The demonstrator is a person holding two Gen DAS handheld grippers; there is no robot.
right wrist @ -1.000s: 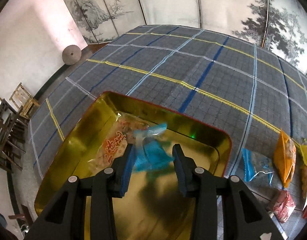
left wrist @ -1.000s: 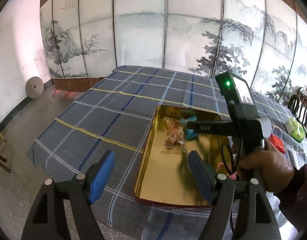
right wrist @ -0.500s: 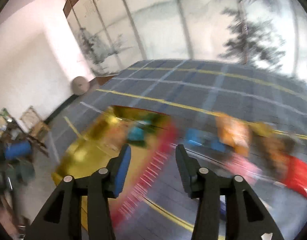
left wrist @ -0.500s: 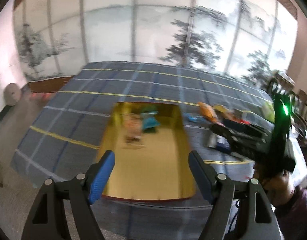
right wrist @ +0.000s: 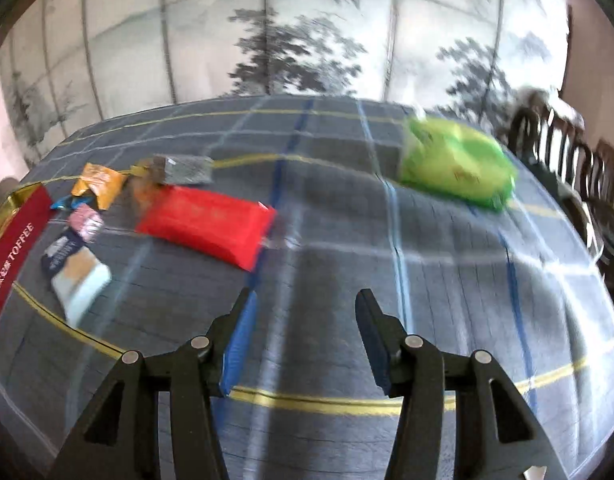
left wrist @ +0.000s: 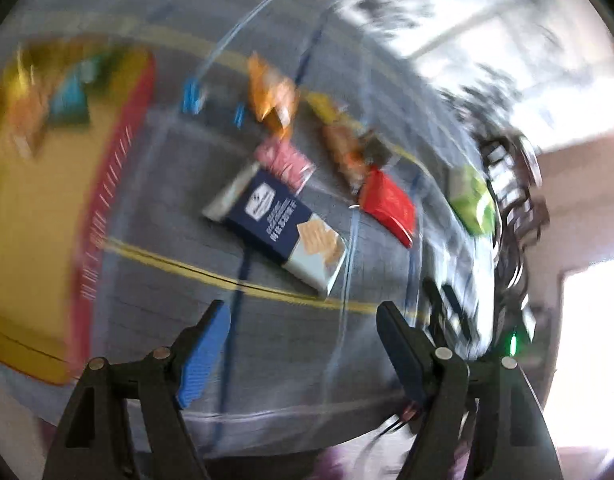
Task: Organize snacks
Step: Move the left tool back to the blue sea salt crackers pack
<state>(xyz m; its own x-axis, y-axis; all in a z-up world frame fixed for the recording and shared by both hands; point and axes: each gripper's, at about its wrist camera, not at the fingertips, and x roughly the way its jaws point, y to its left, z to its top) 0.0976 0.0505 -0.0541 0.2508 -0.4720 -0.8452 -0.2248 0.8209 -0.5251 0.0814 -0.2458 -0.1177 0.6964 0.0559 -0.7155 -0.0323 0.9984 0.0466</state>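
Snacks lie scattered on the checked worktop (right wrist: pixel 327 248), to the right of the gold tin (left wrist: pixel 35 208) with the red TOFFEE rim: a red packet (right wrist: pixel 207 222), a navy biscuit pack (left wrist: pixel 279 226), a pink sachet (left wrist: pixel 283 158), orange wrappers (left wrist: pixel 269 92) and, well apart, a puffy green bag (right wrist: pixel 455 164). Most look light, soft and crinkly, probably slippery film that will buckle under a hard squeeze; the navy pack seems stiffer and flat. I would judge a pinch across a short edge or a sealed seam safest, with the flat packs taken at a raised corner.

Both pairs of tongs stand released and empty: the left tongs (left wrist: pixel 303 340) over the cloth just short of the navy pack, the right tongs (right wrist: pixel 303 328) short of the red packet. A second ago the right tongs hung inside the tin around a blue sweet packet; now that packet sits in the tin, and both views have swung rightwards to the loose pile, blurred by the turn.
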